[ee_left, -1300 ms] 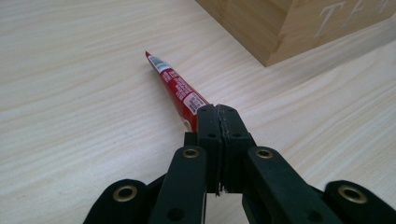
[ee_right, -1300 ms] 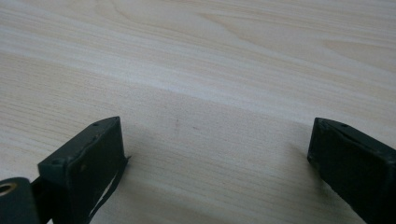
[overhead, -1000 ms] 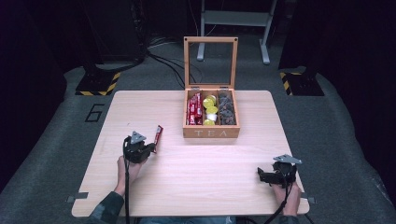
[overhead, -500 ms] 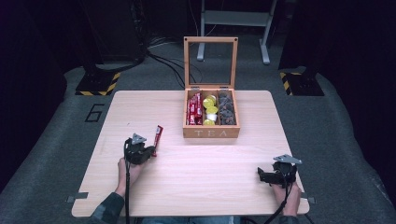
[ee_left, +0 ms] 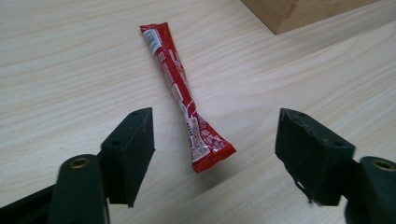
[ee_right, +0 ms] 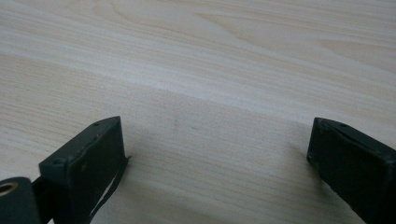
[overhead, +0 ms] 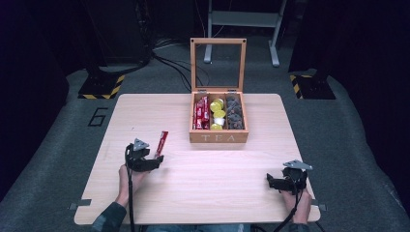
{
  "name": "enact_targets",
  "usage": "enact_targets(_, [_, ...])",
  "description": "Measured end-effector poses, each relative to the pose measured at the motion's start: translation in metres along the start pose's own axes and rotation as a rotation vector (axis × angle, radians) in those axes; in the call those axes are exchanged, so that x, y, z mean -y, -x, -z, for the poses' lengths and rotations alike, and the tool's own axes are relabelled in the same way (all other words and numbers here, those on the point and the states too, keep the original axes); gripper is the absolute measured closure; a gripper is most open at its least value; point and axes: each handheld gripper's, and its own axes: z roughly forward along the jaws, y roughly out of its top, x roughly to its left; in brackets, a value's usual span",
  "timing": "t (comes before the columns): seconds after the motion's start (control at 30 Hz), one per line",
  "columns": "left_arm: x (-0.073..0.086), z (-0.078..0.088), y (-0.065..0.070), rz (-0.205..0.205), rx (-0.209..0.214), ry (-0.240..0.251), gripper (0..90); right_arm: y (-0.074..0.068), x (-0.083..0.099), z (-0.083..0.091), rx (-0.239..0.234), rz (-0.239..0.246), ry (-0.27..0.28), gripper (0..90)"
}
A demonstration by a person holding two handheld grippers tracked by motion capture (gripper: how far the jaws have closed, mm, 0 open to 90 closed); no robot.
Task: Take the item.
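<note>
lying flat between the left gripper's (ee_left: 212, 154) spread fingers, a red sachet (ee_left: 180, 91) points toward the tea box (overhead: 218, 137); right gripper (ee_right: 217, 161) fingers spread.

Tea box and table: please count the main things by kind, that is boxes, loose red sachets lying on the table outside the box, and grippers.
Wooden tea box: 1, lid open.
Loose red sachet: 1, flat on the table between the open jaws of the left gripper.
Grippers: 2, left gripper and right gripper, both open.
Total: 4.

light: overhead, pale wooden surface (overhead: 203, 183) bright, room around it pretty dark
glare: soft sheen mid-surface
focus: close-ups slightly soft
</note>
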Motion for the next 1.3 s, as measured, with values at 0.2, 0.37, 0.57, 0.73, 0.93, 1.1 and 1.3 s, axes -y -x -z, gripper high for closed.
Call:
enact_targets(0.2, [0.000, 0.015, 0.000, -0.011, -0.004, 0.021, 19.2, 0.000, 0.000, 0.000, 0.001, -0.001, 0.000, 3.3])
enact_targets(0.37, [0.002, 0.030, -0.001, -0.018, -0.017, 0.042, 16.5, 0.000, 0.000, 0.000, 0.002, -0.002, 0.000, 3.3])
enact_targets(0.57, [0.008, 0.046, -0.005, -0.020, -0.028, 0.059, 15.4, 0.000, 0.000, 0.000, 0.003, -0.003, 0.000, 3.3])
enact_targets(0.73, [0.016, 0.057, -0.010, -0.009, -0.044, 0.071, 14.3, 0.000, 0.000, 0.000, 0.004, -0.003, 0.000, 3.3])
enact_targets(0.93, [0.027, 0.070, -0.019, 0.003, -0.067, 0.076, 12.7, 0.000, 0.000, 0.000, 0.004, -0.003, 0.000, 3.4])
enact_targets(1.1, [0.043, 0.077, -0.029, 0.021, -0.098, 0.065, 11.9, 0.000, 0.000, 0.000, 0.004, -0.003, 0.000, 3.3])
enact_targets(1.3, [0.063, 0.079, -0.044, 0.065, -0.146, 0.054, 10.7, 0.000, 0.000, 0.000, 0.004, -0.003, 0.000, 3.3])
